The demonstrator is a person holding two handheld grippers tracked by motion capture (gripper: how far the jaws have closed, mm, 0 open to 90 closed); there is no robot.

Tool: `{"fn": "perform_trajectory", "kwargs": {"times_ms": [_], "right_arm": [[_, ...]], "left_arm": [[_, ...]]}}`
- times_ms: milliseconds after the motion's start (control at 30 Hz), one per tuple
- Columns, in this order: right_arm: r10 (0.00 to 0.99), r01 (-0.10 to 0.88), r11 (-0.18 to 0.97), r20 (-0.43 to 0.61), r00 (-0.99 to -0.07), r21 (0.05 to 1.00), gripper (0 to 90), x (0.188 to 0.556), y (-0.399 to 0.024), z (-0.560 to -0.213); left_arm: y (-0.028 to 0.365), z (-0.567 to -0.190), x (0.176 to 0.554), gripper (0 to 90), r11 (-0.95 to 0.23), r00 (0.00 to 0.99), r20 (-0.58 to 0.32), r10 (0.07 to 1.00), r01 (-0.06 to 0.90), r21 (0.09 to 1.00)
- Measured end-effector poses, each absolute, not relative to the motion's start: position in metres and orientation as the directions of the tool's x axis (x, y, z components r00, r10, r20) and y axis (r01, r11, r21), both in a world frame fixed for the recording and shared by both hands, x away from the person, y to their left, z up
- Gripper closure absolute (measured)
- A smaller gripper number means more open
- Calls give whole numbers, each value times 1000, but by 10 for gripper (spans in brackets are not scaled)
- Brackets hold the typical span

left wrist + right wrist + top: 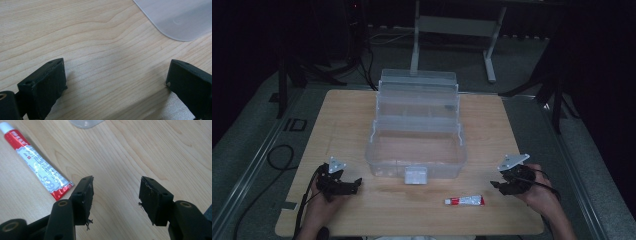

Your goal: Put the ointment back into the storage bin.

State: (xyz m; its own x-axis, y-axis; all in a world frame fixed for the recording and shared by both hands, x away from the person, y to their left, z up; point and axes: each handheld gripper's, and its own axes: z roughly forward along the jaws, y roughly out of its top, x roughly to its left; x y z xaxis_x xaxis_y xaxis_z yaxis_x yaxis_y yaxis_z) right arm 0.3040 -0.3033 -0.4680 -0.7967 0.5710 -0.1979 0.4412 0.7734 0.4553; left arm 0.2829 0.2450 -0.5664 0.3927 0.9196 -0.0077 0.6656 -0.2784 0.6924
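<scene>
From the high view: clear box (417, 145) open in the table's middle, red and white tube (464, 201) lying just in front of its right front corner, left gripper (354, 183) resting at its left front, right gripper (497, 186) just right of the tube, so probably the approach before picking the tube. From the left gripper view: jaws wide apart, nothing between, box corner (180, 20) far ahead. From the right gripper view: jaws open and empty, tube (37, 162) left of them with print visible, unreadable from above; next move likely needs a shift left to straddle it.
</scene>
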Motion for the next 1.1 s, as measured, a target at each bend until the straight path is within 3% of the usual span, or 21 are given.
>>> {"fn": "perform_trajectory", "kwargs": {"times_ms": [1100], "right_arm": [[378,302,896,-203,-903,325,448,308,-269,-446]], "left_arm": [[245,-566,283,30,-279,393,-8,920,666,692]]}}
